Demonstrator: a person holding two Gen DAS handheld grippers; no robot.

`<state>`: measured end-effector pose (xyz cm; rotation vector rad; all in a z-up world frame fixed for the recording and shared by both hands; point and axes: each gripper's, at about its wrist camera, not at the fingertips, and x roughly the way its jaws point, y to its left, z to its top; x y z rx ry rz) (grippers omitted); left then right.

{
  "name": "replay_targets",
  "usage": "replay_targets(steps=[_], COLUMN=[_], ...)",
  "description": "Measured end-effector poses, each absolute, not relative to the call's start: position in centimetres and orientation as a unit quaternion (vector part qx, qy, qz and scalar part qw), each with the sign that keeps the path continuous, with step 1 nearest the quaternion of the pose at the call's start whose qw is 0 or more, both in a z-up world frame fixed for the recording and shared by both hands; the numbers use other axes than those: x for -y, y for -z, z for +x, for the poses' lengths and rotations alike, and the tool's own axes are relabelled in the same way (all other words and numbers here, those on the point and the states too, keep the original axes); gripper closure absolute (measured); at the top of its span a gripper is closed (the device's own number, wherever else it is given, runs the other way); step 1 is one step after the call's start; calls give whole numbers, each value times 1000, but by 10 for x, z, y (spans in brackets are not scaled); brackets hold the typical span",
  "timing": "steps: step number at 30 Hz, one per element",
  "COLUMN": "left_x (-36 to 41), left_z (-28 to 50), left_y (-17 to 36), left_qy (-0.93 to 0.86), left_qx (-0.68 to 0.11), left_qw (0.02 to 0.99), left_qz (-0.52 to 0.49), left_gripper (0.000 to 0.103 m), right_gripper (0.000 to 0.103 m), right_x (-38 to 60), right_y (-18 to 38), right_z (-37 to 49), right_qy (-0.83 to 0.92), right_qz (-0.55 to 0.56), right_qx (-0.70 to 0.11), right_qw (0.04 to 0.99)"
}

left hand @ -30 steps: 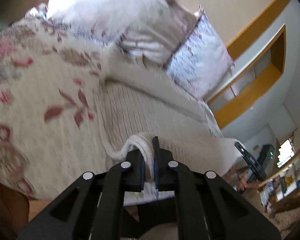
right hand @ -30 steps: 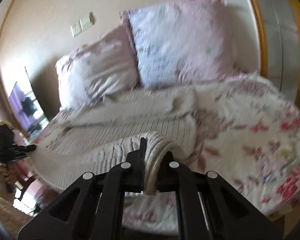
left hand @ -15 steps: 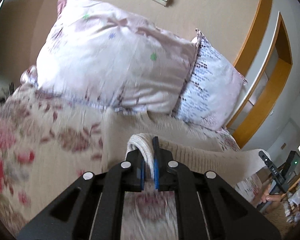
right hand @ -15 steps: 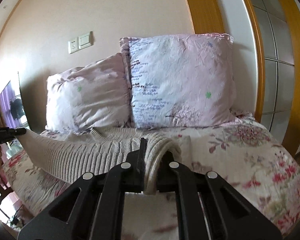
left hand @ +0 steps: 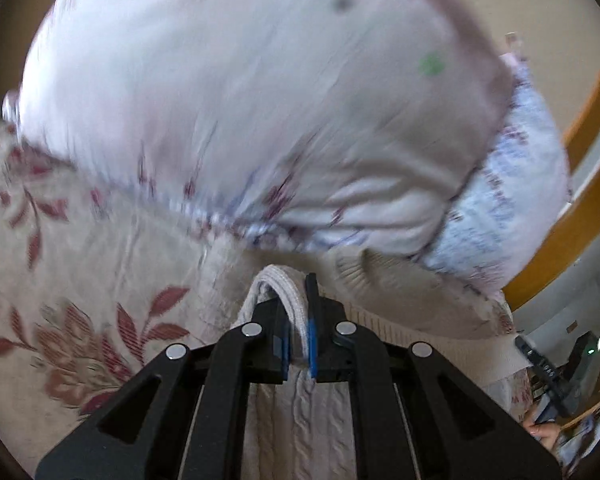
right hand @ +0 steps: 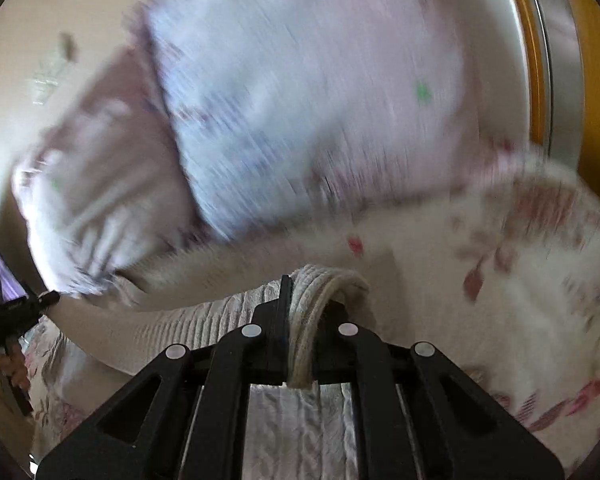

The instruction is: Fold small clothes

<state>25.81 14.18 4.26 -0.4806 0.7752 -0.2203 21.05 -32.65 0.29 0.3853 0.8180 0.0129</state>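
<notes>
While my left gripper (left hand: 298,330) pinched the sweater (left hand: 300,432) hem | my right gripper (right hand: 300,340) clamped its other corner | cream cable-knit stretched between them over the bed (left hand: 80,280), near the pillows (left hand: 260,100).

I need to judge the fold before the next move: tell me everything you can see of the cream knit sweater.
The sweater is a cream, cable-and-rib knit, soft and thick. Each tool is shut on a bunched edge: the left tool pinches one fold, the right tool another with a paler band showing. Between them the fabric stretches as a taut ribbed band, lifted above the floral bedspread, close under the pillows. More cable knit hangs below both tools. Motion blur hides finer detail.
</notes>
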Motion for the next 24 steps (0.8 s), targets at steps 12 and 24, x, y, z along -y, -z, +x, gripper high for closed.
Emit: replay_targets(steps=[12,24], left_x=[-161,-179], left_z=[278,228], left_y=[-29,-49], left_qy=[104,101], left_qx=[-381,-374], left_qw=[861,884], left_qz=[-321,-263], left_gripper=[65,56], right_gripper=[72,66], right_x=[351,349], right_y=[7,-30], right_z=[260,202], right_qy=[-5,-1], right_qz=[314,225], right_qx=[-418,-400], right_qw=[853,889])
